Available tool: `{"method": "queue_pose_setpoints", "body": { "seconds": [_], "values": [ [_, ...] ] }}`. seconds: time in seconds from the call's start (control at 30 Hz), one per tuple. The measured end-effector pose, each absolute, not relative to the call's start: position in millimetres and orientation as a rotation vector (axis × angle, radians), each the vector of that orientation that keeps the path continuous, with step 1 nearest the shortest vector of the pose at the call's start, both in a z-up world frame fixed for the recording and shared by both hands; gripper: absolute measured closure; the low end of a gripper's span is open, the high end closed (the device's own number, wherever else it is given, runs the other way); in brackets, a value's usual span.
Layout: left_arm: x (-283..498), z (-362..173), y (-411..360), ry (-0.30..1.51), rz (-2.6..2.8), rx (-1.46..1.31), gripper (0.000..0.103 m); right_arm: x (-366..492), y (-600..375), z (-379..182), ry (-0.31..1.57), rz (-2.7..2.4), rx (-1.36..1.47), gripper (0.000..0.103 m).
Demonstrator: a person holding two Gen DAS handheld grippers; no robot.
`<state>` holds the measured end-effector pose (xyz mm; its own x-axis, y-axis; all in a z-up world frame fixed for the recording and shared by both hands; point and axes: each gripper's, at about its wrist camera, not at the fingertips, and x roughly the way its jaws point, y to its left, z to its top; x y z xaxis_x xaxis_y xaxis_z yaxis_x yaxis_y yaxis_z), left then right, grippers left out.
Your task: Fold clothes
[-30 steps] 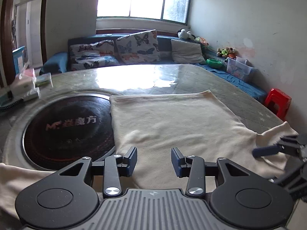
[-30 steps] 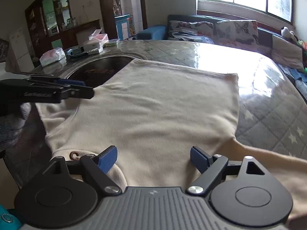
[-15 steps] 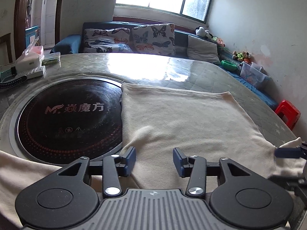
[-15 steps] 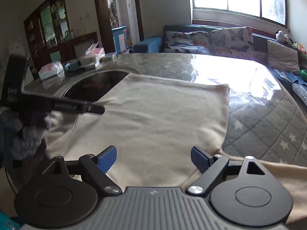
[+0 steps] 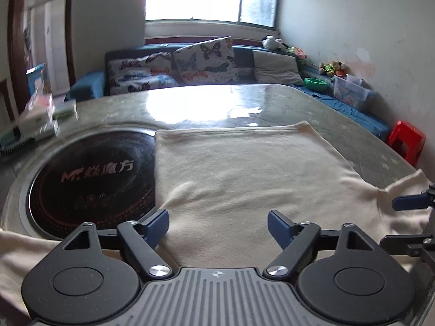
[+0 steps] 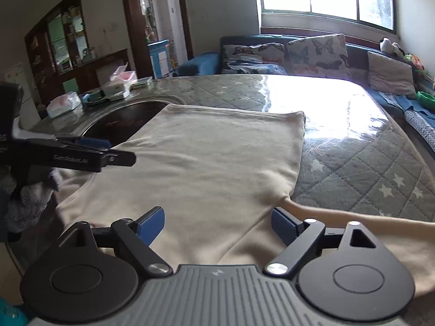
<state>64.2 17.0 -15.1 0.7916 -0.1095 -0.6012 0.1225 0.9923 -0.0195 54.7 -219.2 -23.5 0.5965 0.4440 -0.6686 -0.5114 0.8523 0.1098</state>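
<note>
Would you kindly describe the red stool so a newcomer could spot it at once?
Start at the big table carrying the cream shirt. Look past its right edge to the floor by the white wall. The small red plastic stool there is the only bright red thing nearby.

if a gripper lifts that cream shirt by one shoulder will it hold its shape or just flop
The cream shirt will probably flop: it lies flat and soft-creased like knit fabric, so the free side should hang down. It looks light. It may slide easily, since the table's clear cover looks glossy.
</note>
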Motion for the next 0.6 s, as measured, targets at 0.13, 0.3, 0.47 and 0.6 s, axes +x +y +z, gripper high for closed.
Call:
{"method": "queue_pose_setpoints", "body": {
  "seconds": [0.13,0.3,0.47,0.6],
  "values": [
    [55.4,-17.7,-1.8,0.631,-0.152,0.106,0.017,42.5,-230.9,-23.9,0.751,0.544,-0.096,0.015],
    [54.8,-16.6,-12.4,0.627,-0.166,0.14,0.017,33.6,-254.6,-22.1,0.754,0.494,-0.053,0.015],
    [55.6,-13.6,-29.9,0.619,-0.199,0.166,0.017,35.4,-294.3,-19.5,0.727,0.374,0.048,0.016],
    [52.5,-15.2,-51.2,0.615,-0.243,0.209,0.015,38.5,-316.0,-25.8,0.73,0.288,0.085,0.018]
  ]
}}
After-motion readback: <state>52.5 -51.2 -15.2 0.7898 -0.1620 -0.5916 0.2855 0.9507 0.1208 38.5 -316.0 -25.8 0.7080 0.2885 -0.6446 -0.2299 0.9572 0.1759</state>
